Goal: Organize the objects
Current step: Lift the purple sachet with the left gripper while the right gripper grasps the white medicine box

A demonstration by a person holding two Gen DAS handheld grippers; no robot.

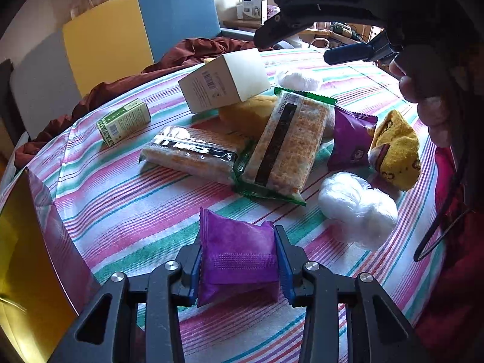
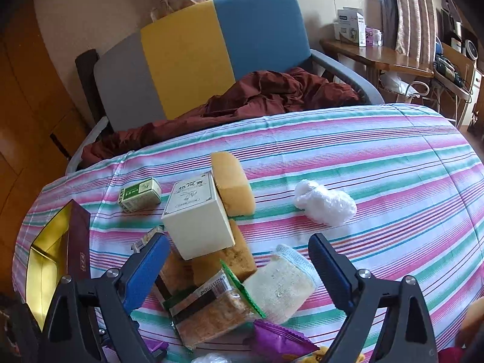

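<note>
My left gripper [image 1: 237, 239] is shut on a purple packet [image 1: 239, 260], held just above the striped tablecloth [image 1: 127, 211]. Beyond it lies a pile: two cracker packs [image 1: 187, 157] [image 1: 287, 148], a yellow sponge [image 1: 248, 115], a white box [image 1: 224, 81] tilted on the sponge, a second purple packet [image 1: 351, 142] and a yellow sock [image 1: 396, 148]. My right gripper [image 2: 239, 242] hangs open over this pile with nothing between its fingers. It also shows at the top of the left wrist view as the right gripper [image 1: 305, 45].
An open box with gold lining [image 2: 51, 257] stands at the table's left edge. A small green box [image 2: 140, 195] and crumpled white plastic bags [image 2: 325, 201] [image 1: 357, 208] lie loose. A chair [image 2: 211, 48] with red cloth [image 2: 272, 93] stands behind the table.
</note>
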